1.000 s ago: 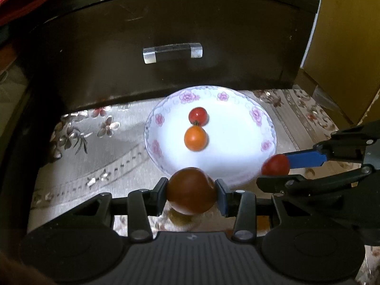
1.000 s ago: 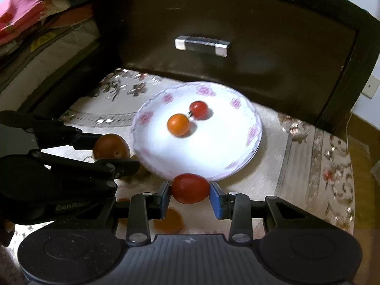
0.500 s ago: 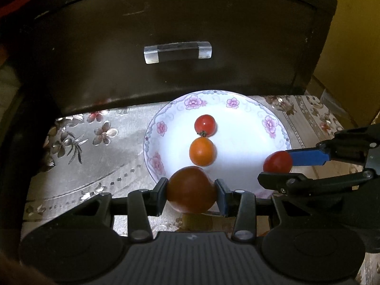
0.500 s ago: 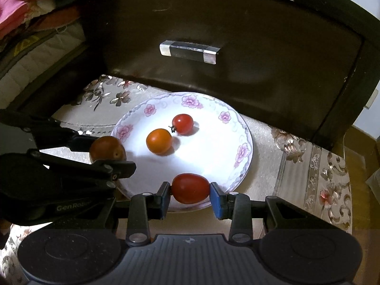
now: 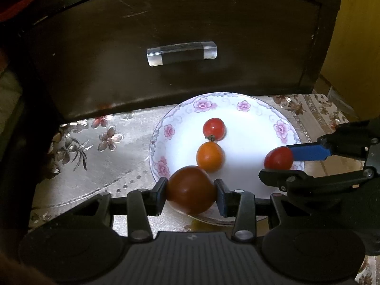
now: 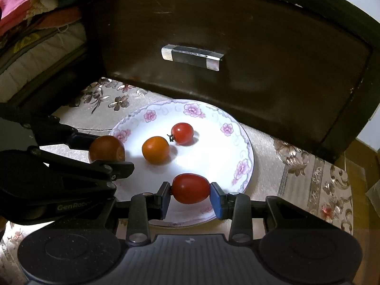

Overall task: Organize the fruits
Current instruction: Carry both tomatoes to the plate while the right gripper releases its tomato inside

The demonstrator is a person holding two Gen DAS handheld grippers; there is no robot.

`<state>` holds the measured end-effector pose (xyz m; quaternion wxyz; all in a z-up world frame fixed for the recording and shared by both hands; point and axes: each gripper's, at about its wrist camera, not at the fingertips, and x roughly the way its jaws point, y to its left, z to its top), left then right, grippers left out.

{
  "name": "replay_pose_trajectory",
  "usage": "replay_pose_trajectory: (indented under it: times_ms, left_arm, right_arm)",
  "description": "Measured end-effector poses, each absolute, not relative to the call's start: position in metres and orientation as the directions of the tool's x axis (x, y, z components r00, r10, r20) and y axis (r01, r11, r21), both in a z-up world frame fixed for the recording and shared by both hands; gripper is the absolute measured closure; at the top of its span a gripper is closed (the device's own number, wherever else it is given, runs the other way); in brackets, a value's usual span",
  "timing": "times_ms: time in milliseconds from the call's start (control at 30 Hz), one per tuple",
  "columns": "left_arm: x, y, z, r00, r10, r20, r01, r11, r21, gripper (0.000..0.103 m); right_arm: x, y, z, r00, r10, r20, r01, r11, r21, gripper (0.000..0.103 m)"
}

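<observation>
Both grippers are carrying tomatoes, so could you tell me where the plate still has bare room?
The plate is bare right of the red tomato and orange tomato, toward the flowered rim, and along its near middle. The centre-left is crowded: both tomatoes sit close together there.

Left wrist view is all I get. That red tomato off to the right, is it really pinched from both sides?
Observer: Yes. The right wrist view shows the right gripper pressing a pad on each end of the oval red tomato.
Operator: What's beyond my picture's left edge?
Observer: Folded bedding, pink and red, piled up.
Operator: Any writing on the left gripper?
Observer: Yes, the left gripper has pale lettering on its side, starting "GenRob".
</observation>
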<state>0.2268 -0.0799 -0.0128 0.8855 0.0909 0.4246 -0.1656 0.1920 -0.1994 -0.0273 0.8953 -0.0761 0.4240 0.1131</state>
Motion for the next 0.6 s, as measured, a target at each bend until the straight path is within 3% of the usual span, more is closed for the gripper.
replay_pose_trajectory:
  times_ms: [600]
  left_arm:
    - [0.2265,-0.0784,-0.0121,0.592,-0.208,-0.779,0.359,0.933,0.024,0.054]
  right_arm:
    - [0.1915,-0.2013,-0.0271,0.632,0.148,-0.761,-0.27,0.962,-0.037,0.066]
